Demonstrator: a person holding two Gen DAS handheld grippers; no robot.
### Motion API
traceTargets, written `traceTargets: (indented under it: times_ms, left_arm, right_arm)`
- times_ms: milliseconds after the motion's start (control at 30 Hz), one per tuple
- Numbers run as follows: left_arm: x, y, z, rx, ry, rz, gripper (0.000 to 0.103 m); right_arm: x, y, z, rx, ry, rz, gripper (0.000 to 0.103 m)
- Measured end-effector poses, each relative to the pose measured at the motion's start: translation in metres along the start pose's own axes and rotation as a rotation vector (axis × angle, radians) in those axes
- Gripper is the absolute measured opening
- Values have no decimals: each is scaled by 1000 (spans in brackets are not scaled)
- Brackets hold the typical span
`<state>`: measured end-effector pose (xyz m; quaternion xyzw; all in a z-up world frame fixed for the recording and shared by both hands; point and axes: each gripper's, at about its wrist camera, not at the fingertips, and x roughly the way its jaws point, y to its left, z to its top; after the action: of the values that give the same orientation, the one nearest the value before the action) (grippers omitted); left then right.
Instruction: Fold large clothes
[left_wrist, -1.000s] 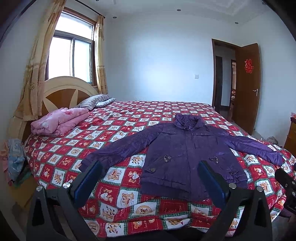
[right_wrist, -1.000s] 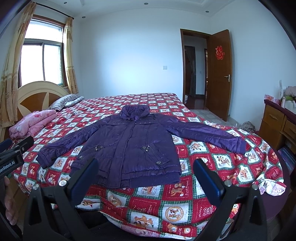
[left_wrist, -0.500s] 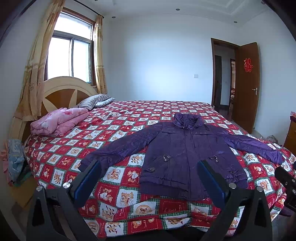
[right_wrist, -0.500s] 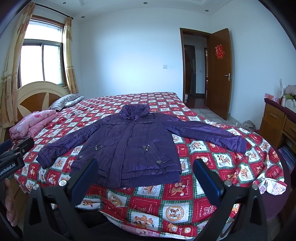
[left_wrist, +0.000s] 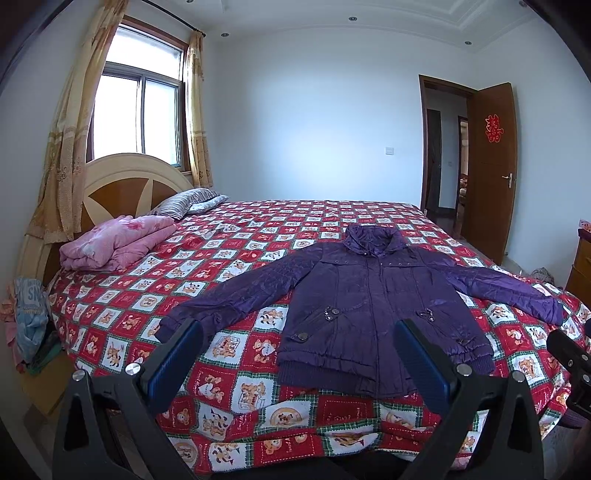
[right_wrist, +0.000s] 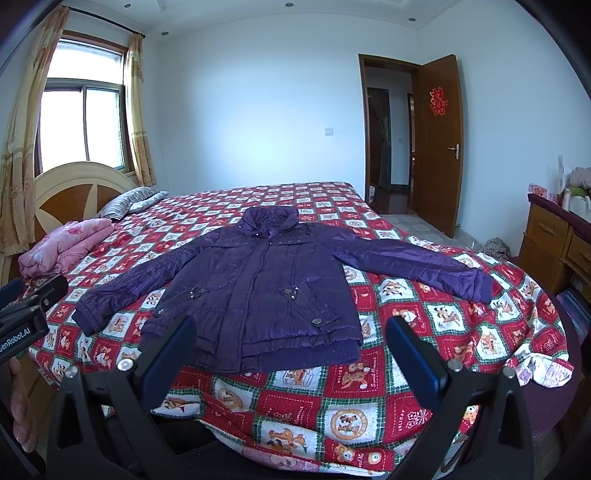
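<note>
The jacket (left_wrist: 373, 295) lay flat and face up on the near part of the bed (left_wrist: 258, 236), collar to the far side and hem toward you, so its body ran near to far. Its sleeves spread wide, making the long axis run left to right: the left sleeve slanted down toward the near left, the right sleeve reached out toward the right edge of the bed. In the right wrist view the jacket (right_wrist: 258, 280) sat the same way, hem close to the near edge of the quilt.

You held the left gripper (left_wrist: 299, 363) short of the bed with its fingers well apart and nothing between them; through the gap showed the hem and the left cuff. You held the right gripper (right_wrist: 291, 360) likewise, fingers spread and empty, framing the hem. Neither touched the cloth.

A pink blanket (left_wrist: 114, 242) sat folded at the far left by the headboard (left_wrist: 122, 181), with a striped pillow (left_wrist: 188, 197) just beyond it. The door (left_wrist: 491, 170) stood open at the far right.

Compared with a second earlier, almost nothing had changed: the jacket had not moved, and both grippers had kept the same spread and nearly the same place.
</note>
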<state>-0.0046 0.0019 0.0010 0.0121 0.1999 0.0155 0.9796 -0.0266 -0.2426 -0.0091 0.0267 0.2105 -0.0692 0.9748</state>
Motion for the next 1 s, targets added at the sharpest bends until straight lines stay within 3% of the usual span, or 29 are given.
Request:
traceTargets:
  times_ms: [433,633,800,1000]
  left_arm:
    - [2,0,-1,4,8,-6,102]
    - [26,0,-2,0,40,-59,102]
    - [72,2,2,-13,53,-36,102]
    - [153,-23,4,42,101,-22,102]
  right_arm:
    - [1,0,-4,4,7,6,103]
    - [27,-16,-8,40,50,131,103]
    - [85,-52,-13,108,122,62,103]
    - [142,-127,-33,266,253,-50,103]
